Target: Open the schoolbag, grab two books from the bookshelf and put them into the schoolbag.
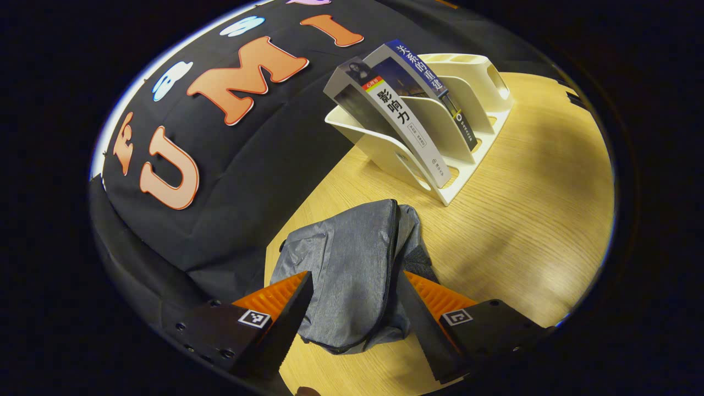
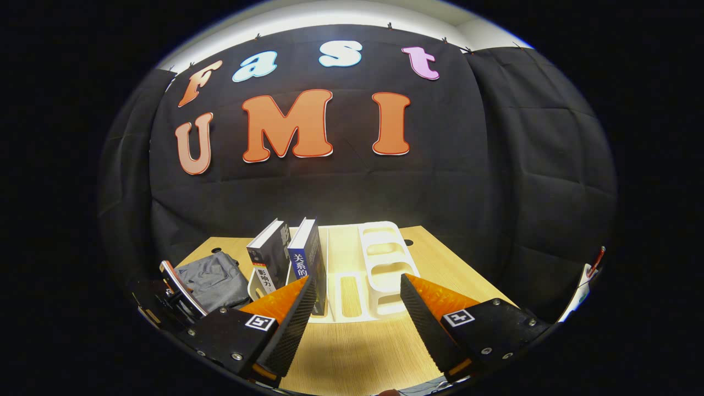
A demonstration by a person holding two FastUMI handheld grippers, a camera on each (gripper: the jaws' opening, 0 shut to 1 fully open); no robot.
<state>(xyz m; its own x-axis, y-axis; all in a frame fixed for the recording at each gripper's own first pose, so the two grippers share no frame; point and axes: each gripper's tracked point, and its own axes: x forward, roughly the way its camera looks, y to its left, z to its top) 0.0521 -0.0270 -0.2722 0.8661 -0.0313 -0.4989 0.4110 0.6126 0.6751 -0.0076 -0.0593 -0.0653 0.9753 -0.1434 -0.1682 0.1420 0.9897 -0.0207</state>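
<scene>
The soft, limp schoolbag (image 1: 352, 275) slumps on the table between the left gripper (image 1: 355, 308)'s wide fingers, likeliest taken by its zipper edge, while the stiff books (image 2: 291, 258) stand at eleven o'clock of the wide-open right gripper (image 2: 357, 313).

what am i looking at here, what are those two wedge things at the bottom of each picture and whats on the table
The wedges are the fingers of two hand-held grippers; a person carries one in each hand, each with its own camera. In the left gripper view, the left gripper is open, its fingers either side of a crumpled grey fabric schoolbag on the light wooden table. In the right gripper view, the right gripper is open, holding nothing, and faces a cream plastic bookshelf with two upright books: a grey-spined book and a blue-spined book.
</scene>
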